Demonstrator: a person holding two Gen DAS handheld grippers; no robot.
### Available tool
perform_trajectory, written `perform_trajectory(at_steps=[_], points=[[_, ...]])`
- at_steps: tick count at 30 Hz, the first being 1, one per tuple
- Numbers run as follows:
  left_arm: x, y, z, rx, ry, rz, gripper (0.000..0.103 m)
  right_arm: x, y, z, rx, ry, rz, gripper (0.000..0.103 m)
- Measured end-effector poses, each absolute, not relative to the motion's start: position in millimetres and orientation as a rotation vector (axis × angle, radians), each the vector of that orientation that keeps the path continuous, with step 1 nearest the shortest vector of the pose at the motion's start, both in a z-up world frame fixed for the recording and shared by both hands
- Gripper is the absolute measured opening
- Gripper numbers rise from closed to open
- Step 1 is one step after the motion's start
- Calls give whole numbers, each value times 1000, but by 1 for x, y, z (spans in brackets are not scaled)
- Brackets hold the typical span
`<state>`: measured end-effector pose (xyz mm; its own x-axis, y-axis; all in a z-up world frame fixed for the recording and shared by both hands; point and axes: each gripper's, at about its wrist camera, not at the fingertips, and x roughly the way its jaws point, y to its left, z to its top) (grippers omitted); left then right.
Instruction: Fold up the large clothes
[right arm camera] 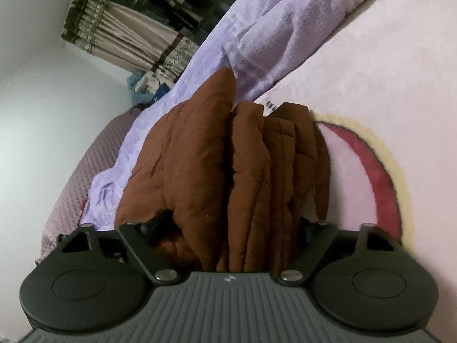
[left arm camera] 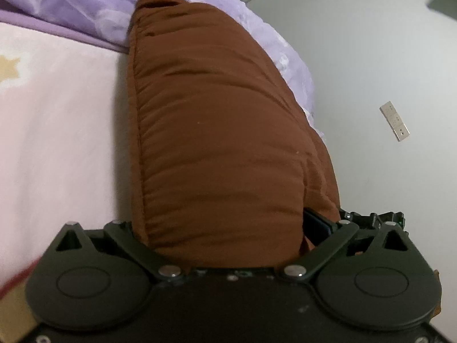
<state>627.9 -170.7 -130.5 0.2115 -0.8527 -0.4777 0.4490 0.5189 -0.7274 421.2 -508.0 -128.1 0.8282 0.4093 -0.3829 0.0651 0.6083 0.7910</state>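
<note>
**Folded jacket held from both ends**

The brown jacket (left arm camera: 222, 131) lies on the pink bed cover (left arm camera: 57, 131), beside the purple blanket (right arm camera: 257, 28), already folded into a thick bundle. The left gripper (left arm camera: 225, 228) is clamped on one end. The right gripper (right arm camera: 228, 228) has the layered end between wide jaws; if the pads press, I cannot tell. Next, I judge, both must grip firmly before lifting the bundle away.

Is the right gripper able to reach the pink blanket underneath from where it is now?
Probably not directly. The folded brown jacket fills the space between the right gripper's fingers, so it blocks the way to the pink blanket.
</note>
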Motion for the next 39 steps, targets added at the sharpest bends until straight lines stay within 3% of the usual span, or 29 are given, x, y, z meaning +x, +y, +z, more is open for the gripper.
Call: perform_trajectory(at_steps=[5,8,20,26,37,39], points=[[621,-163,-124,-498,972,-945,86,413,-503,-122,919,551,202,58],[615,-158,-116,-485,957,-946,76,409,-499,-113,925,534,197,50],[577,-58,-47,-505,808,-915,77,410,-419,-36,832,452,291,48],[565,4,-33,-489,765,-877,78,428,-371,-26,806,459,359,49],[593,49,-114,-557,862,-829,78,479,-342,-79,807,590,326,49],[598,48,-131,-550,889,-816,83,483,-342,-95,794,626,303,49]])
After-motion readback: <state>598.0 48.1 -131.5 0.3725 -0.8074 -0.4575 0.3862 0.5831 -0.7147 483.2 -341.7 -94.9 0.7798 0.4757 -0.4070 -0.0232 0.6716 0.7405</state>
